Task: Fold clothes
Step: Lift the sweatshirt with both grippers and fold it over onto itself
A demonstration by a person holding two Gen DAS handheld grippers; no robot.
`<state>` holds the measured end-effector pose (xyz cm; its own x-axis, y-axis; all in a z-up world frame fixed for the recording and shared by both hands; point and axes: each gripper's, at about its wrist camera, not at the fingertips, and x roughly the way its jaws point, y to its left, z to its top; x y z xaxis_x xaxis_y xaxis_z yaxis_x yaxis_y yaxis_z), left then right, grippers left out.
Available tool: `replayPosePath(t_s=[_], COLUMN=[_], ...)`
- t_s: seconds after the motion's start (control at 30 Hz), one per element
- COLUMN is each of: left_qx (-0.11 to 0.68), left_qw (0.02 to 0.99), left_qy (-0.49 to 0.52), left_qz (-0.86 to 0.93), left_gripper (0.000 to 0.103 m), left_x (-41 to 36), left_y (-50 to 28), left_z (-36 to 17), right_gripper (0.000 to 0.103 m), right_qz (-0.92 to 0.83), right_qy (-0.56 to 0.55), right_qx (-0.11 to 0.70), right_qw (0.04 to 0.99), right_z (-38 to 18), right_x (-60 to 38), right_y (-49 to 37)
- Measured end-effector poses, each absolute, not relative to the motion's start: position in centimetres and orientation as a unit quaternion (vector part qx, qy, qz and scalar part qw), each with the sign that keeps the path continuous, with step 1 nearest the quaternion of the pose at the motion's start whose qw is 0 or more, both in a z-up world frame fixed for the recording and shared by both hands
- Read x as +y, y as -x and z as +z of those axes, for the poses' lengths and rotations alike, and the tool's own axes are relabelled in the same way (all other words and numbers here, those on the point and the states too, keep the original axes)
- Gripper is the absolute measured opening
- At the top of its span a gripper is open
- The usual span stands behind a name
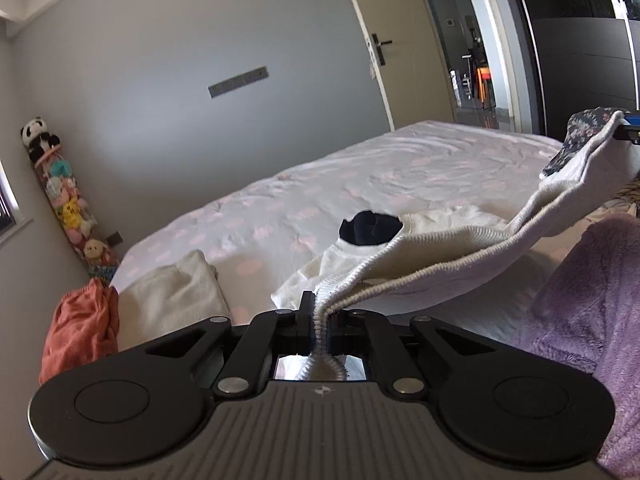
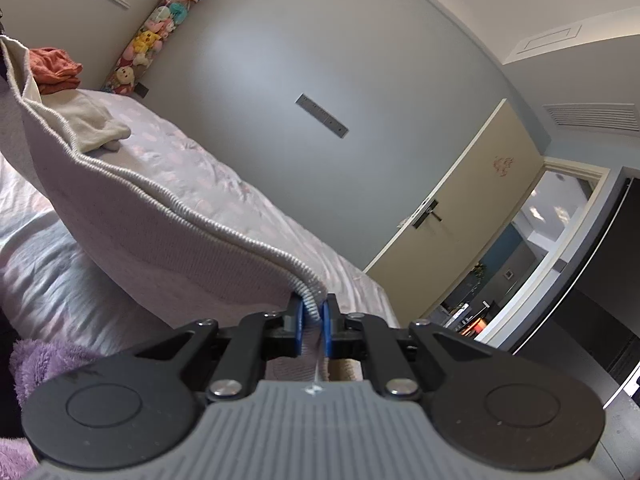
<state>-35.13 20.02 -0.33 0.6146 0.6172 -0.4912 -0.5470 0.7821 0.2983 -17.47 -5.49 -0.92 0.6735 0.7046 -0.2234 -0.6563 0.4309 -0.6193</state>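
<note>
- Left wrist view: my left tool (image 1: 318, 312) is clenched on the ribbed hem of a cream knit garment (image 1: 460, 248), which hangs in the air as a slack band running up and to the right, above the bed (image 1: 360, 184).
- At the far end of that band, by the right edge, a dark tool tip with blue on it (image 1: 628, 128) holds the other corner (I judge it to be my right tool), with a dark floral cloth (image 1: 580, 136) just beside it.
- Folding of this piece looks barely begun: it is lifted and stretched, not yet laid flat or creased.
- Possibly done already: a cream folded piece (image 1: 172, 296) and an orange garment (image 1: 80, 328) lie together at the bed's left corner (whether the orange one is properly folded I cannot tell).
- Still waiting, I judge: a white garment (image 1: 400, 240) with a dark navy item (image 1: 370, 226) on it, lying under the band, and a purple fleece (image 1: 580, 320) at the right.
- Right wrist view: my right tool (image 2: 312, 320) is clenched on the same ribbed hem between its blue pads (image 2: 298, 328); the cream knit garment (image 2: 140, 216) runs away up-left.
- The bed beneath it is bare enough for laying down, though the purple fleece (image 2: 48, 360) sits close by at lower left and could get in the way.
</note>
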Motion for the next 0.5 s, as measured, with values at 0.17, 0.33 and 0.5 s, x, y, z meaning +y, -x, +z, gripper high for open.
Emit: replayPosePath(t_s=[0.17, 0.33, 0.5], left_qx=[0.305, 0.309, 0.313], left_qw=[0.892, 0.888, 0.885], left_qy=[-0.041, -0.034, -0.031], left_qz=[0.33, 0.339, 0.342], left_gripper=[0.003, 0.004, 0.004], left_x=[21.5, 23.2, 25.3], left_y=[34.0, 32.9, 30.8], left_z=[-2.1, -3.1, -3.6], right_gripper=[0.011, 0.011, 0.011], right_qz=[0.405, 0.399, 0.39], right_qy=[0.35, 0.35, 0.353], right_qx=[-0.012, -0.002, 0.004], right_qw=[0.844, 0.848, 0.85], right_z=[-2.7, -4.0, -5.0], right_x=[-3.5, -1.1, 2.3], right_y=[16.2, 14.7, 12.3])
